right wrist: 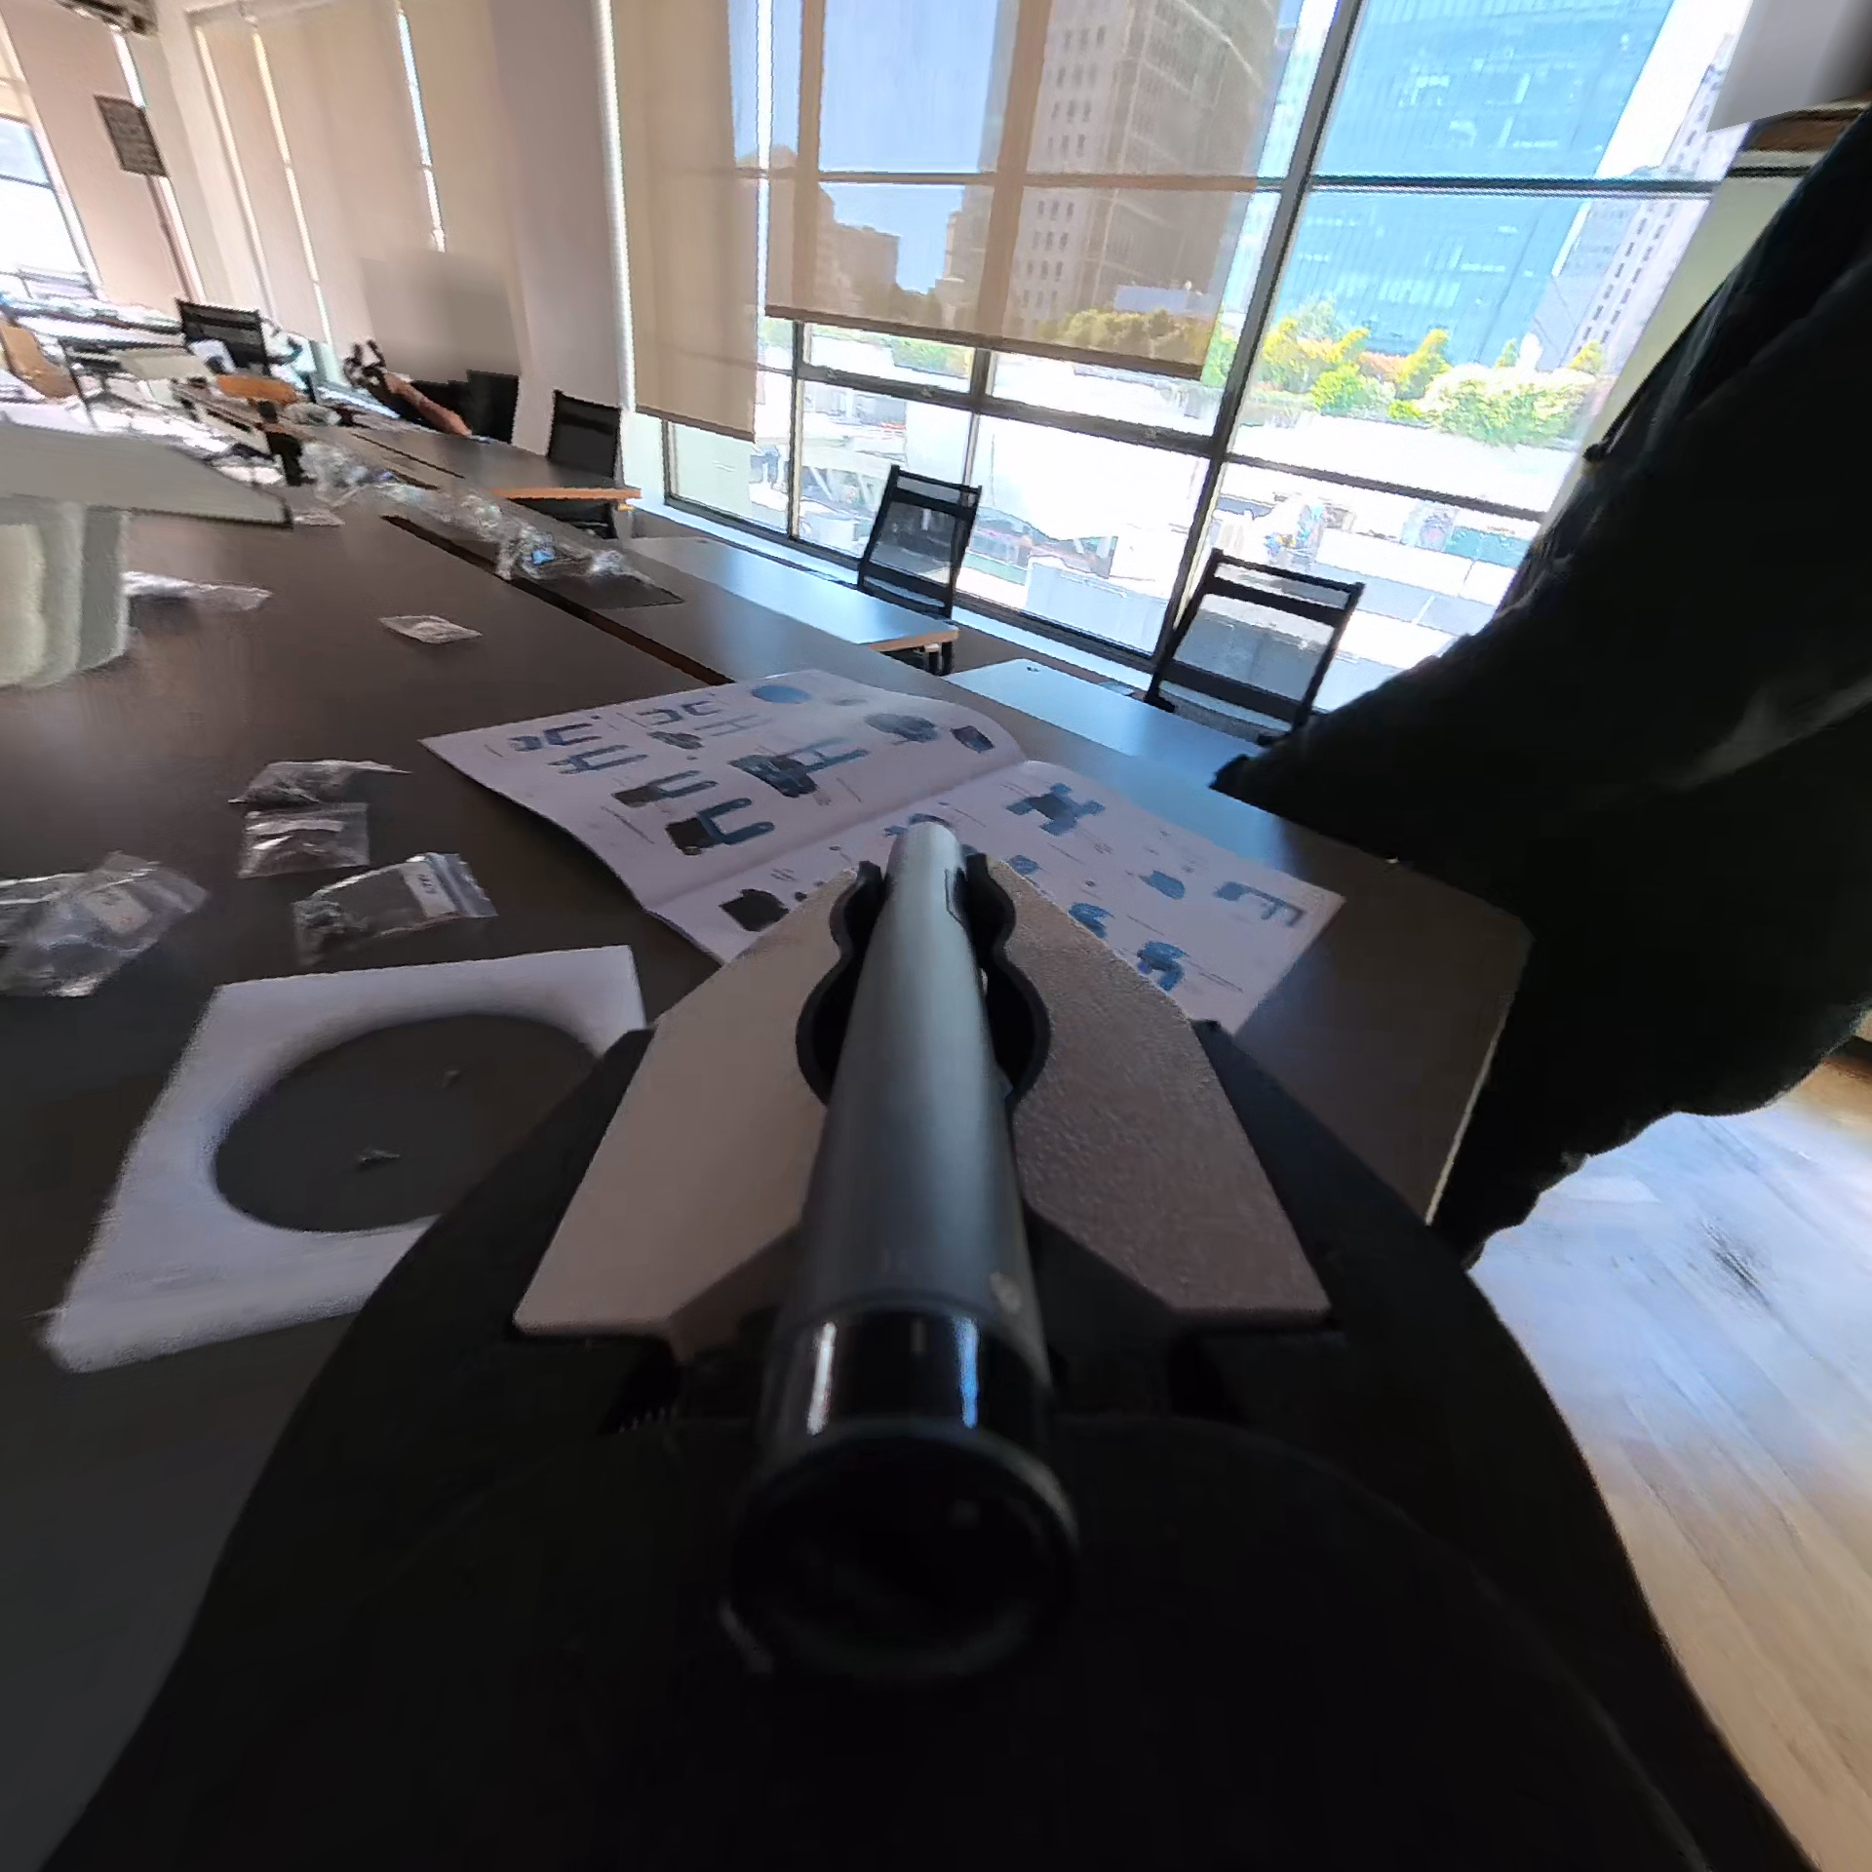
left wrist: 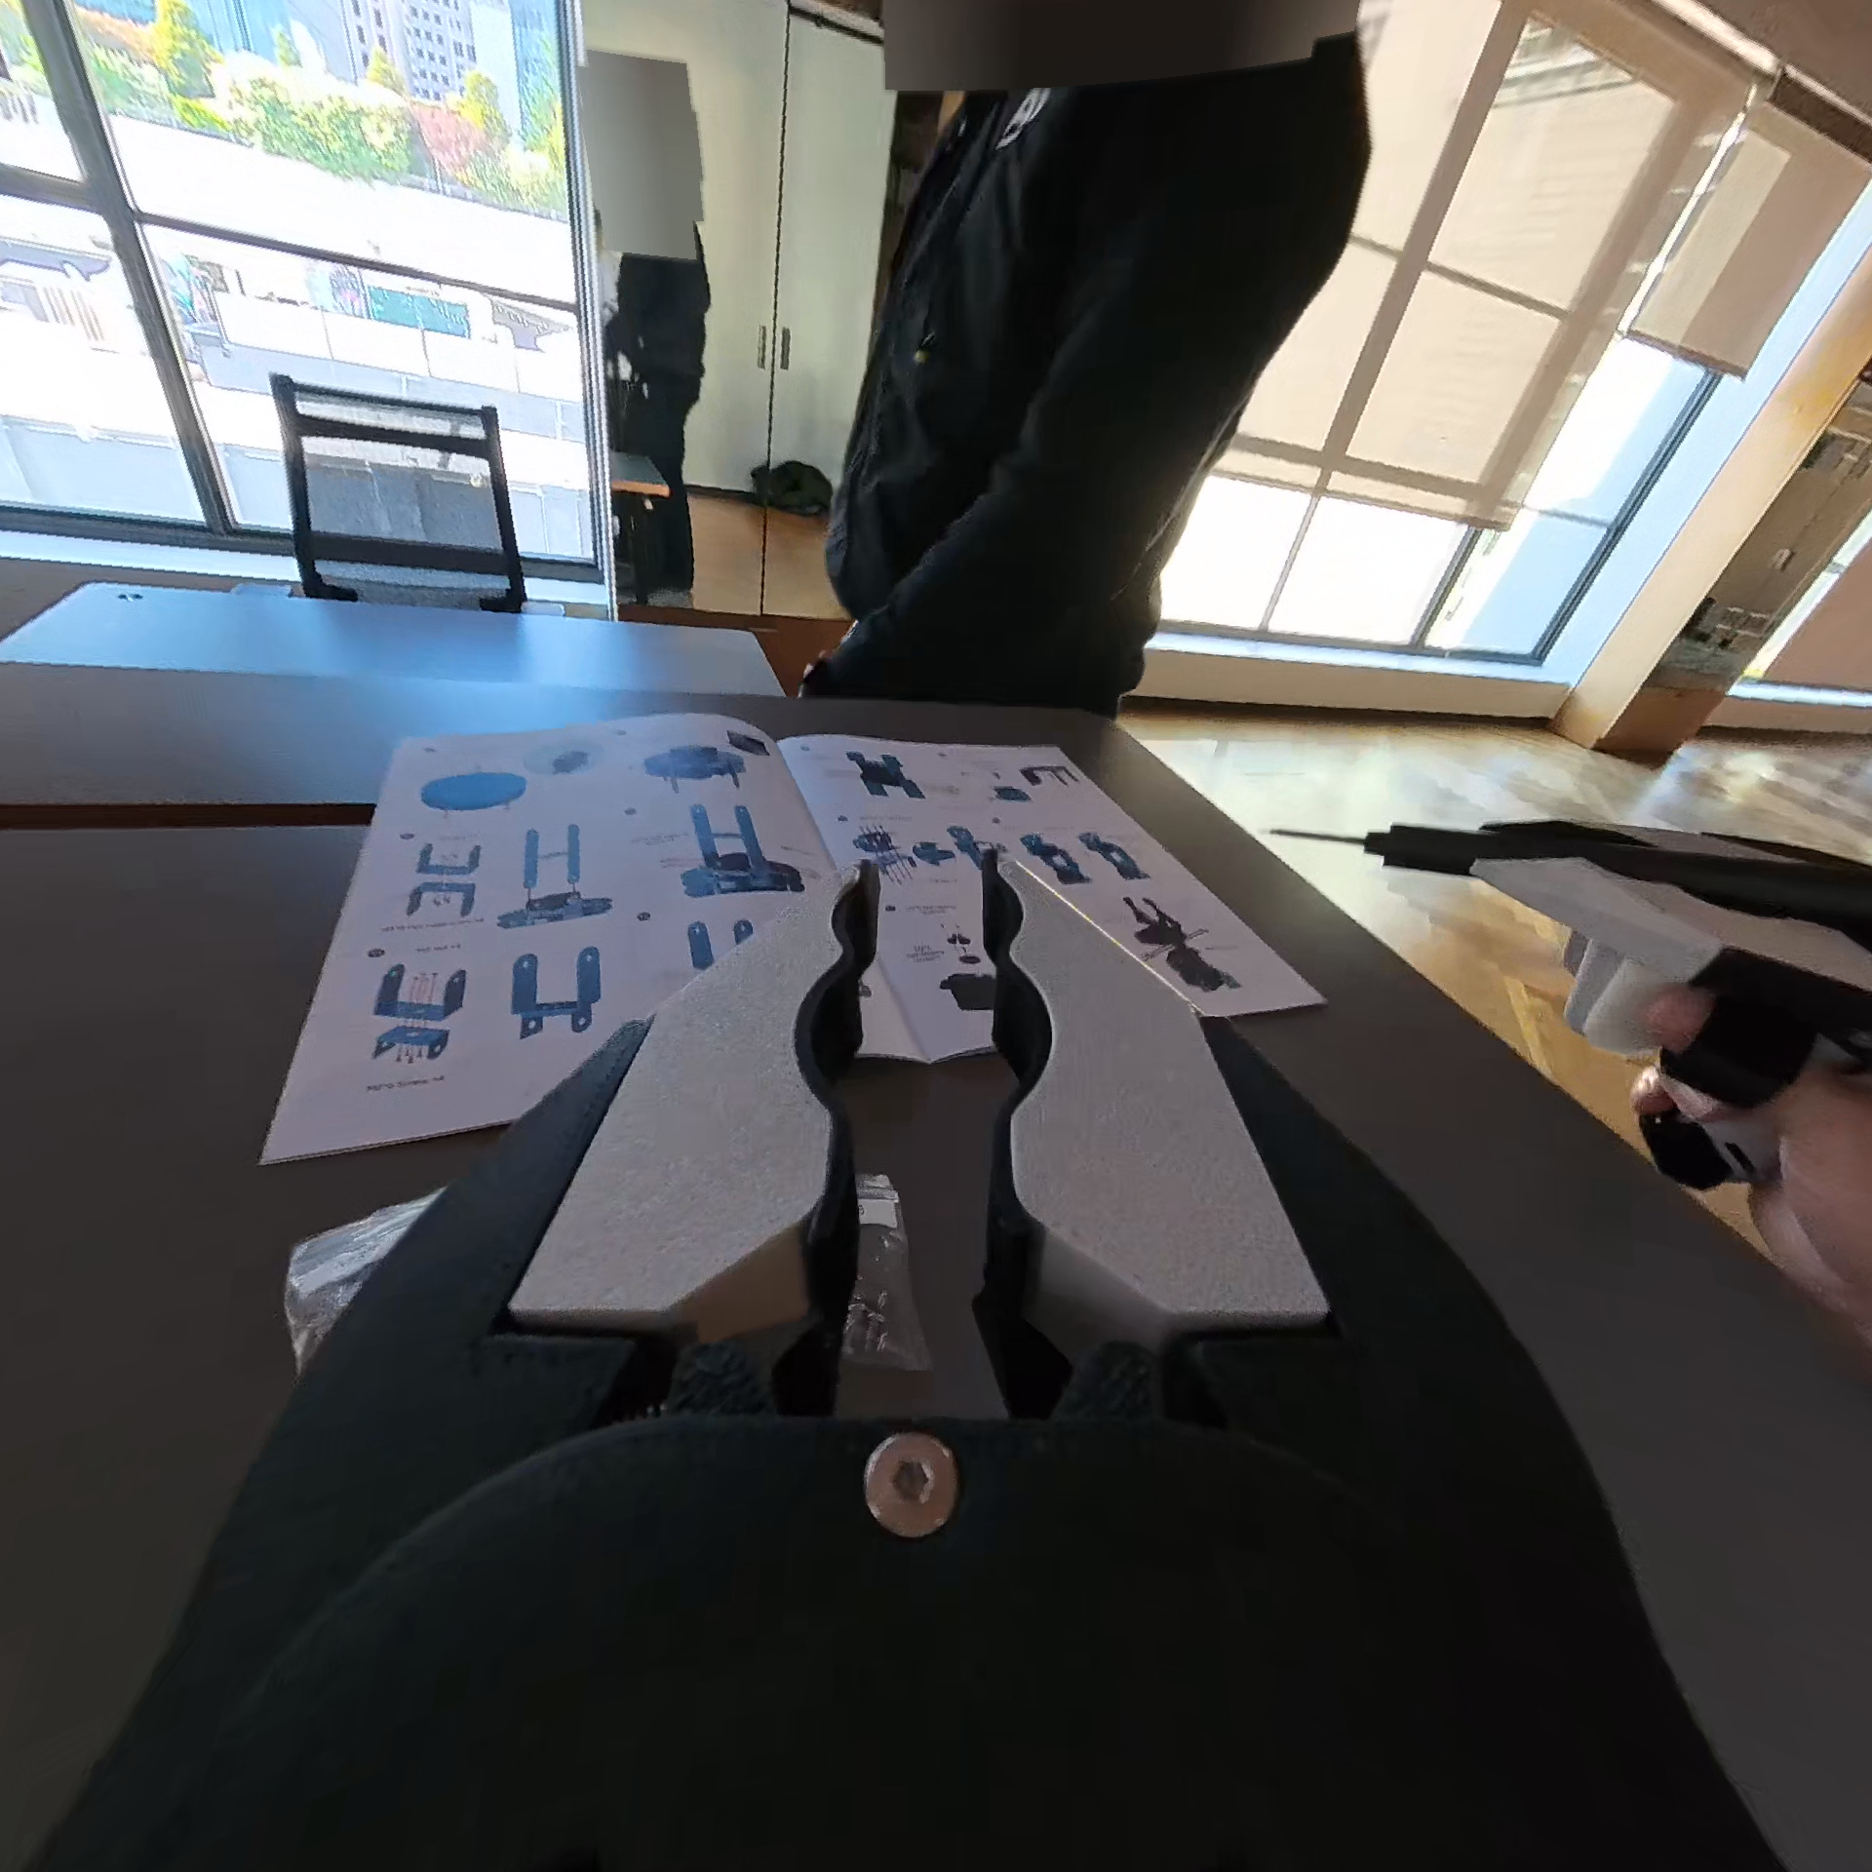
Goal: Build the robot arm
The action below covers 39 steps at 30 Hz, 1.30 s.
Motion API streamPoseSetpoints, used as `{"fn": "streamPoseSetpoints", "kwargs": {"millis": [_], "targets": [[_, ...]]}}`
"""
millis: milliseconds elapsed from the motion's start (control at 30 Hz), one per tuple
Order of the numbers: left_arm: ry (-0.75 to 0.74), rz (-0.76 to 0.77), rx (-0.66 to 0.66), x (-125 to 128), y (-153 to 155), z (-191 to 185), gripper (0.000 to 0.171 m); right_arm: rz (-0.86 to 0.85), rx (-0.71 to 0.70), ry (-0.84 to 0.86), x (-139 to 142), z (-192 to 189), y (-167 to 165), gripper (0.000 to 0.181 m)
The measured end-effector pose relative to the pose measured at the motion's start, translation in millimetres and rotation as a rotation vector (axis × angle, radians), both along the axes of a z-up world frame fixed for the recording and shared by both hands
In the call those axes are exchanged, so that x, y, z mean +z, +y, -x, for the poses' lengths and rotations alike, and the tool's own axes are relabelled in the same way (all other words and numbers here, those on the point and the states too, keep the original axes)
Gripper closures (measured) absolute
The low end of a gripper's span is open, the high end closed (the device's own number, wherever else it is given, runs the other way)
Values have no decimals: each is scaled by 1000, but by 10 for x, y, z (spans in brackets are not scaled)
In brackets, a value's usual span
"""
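1. Dark brown table; an open booklet of blue part drawings lies flat on it and serves as landmark.
2. Left gripper hangs just above the booklet's near edge, fingers apart, nothing between them. A small clear bag lies on the table under its body, on the near side of the booklet.
3. Right gripper is clamped on a silver-grey tool with a black end cap. The tool runs lengthwise between the fingers and points over the booklet's right page. Seen from the left wrist, a thin dark tip juts out at the front, off the table to the right of the booklet.
4. White foam square with a round cutout and several clear parts bags lie left of the booklet.
5. Person in dark clothing stands at the table edge beyond the booklet.
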<state>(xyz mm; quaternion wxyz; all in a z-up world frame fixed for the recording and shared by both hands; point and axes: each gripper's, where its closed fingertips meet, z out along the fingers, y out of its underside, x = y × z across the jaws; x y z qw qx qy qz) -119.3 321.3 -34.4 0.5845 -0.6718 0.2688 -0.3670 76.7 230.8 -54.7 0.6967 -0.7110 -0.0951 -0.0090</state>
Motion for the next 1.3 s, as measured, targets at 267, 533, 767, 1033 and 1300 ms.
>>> {"fn": "streamPoseSetpoints", "kwargs": {"millis": [267, 533, 767, 1033, 1300], "targets": [[109, -49, 37, 259, -470, 1000, 151, 15, 100, -40, 297, 735, -189, 164], [155, 88, 141, 84, -738, 1974, 147, -16, 167, -25, 354, 782, -397, 164], [76, 53, 213, -13, -750, 1642, 149, -24, 217, -86, 49, 280, -192, 163], [-51, -33, 115, 95, -333, 776, 148, -55, 244, -17, -50, 13, 114, 163], [-126, 25, 16, -9, -63, 381, 148, -36, 221, -16, -104, -12, 163, 164]]}}
